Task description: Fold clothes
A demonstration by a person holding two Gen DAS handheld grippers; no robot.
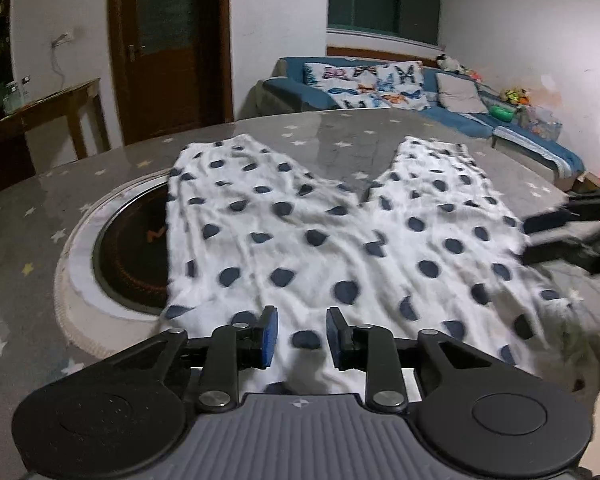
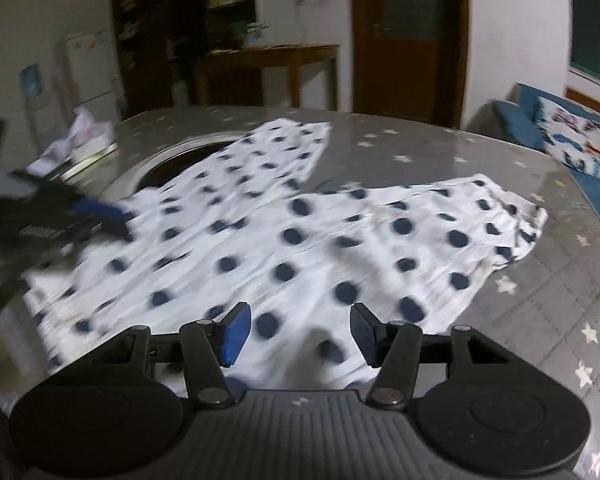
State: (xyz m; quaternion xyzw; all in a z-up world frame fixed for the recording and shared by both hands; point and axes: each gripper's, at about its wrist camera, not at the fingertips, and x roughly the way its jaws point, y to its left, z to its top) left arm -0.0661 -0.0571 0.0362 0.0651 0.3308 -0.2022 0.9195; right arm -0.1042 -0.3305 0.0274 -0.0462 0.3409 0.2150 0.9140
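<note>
Lying Flat: Spotted Trousers on the Starry Desk

Covering part of a round dark inset (image 1: 128, 256), the polka-dot trousers (image 1: 308, 236) spread across the desk (image 1: 28, 240); left gripper (image 1: 301, 338) jaws apart above the waistband, whose near edge is hidden; right gripper (image 2: 299, 334) likewise apart; motion blur smears both views.

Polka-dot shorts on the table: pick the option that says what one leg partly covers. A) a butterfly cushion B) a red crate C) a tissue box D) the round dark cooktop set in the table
D: one leg of the polka-dot shorts overlaps the round dark cooktop.
</note>
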